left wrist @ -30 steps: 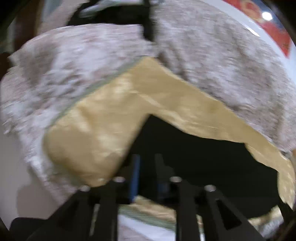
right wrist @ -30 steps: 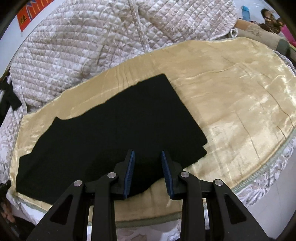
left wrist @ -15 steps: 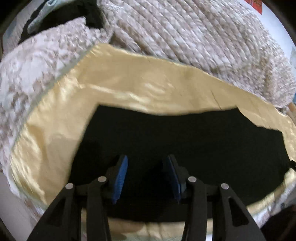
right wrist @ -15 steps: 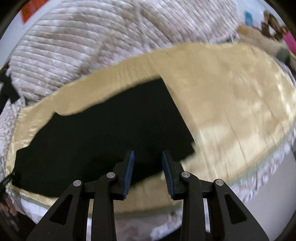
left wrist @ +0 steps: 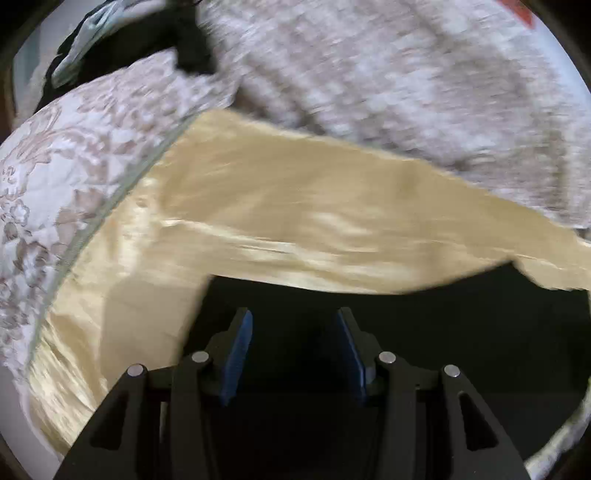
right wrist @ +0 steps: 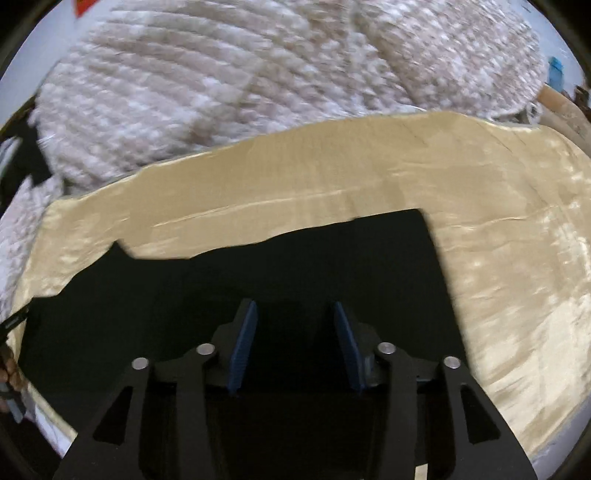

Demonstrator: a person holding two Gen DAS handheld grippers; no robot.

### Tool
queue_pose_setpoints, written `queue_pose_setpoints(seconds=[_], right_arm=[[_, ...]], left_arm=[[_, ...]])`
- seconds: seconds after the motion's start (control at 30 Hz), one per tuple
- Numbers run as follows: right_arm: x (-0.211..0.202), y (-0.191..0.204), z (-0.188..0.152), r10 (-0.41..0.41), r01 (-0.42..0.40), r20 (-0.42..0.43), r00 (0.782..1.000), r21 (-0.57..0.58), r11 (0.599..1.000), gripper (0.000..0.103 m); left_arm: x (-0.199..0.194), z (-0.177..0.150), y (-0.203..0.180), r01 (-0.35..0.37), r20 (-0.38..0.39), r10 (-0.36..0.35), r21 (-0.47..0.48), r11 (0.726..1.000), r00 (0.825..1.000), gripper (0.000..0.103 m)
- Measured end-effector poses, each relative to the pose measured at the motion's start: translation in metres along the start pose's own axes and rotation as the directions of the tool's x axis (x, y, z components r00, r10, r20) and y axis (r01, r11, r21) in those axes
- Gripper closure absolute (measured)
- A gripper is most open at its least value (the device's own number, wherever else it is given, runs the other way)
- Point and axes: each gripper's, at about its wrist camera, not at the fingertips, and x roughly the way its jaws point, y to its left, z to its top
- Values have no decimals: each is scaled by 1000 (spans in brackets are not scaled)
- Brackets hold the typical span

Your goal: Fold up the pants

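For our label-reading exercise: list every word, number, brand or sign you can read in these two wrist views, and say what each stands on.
No text can be read in either view.
Red sign at the top edge of the right wrist view: cut off and blurred, unreadable.
Red patch at the top right of the left wrist view: blurred, unreadable.
Pants, gold cloth, quilt: no print or label shows.

Both grippers angle downward over the black pants (right wrist: 258,295). The left gripper (left wrist: 293,332) holds its jaws apart; the right gripper (right wrist: 293,325) is opening, pads clear of the cloth.
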Motion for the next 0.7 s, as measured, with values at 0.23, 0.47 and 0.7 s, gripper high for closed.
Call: queue_pose_setpoints(seconds=[0.23,0.47,0.7], right_arm=[[-11,70,-19,119,-113,16,993,-202,973,52],[-27,148,-68,352,-355,-109,930,-519,778,52],[-20,177,-99,344,-378,-189,920,-662,647,70]], left_arm=[[-16,-35,-65,118,-12,-117,147,982,993,53],[-21,-52,-58,93,-26,-90,112,989,996,53],[-29,-62,-38,84,-33,-82,45,995,996,53]])
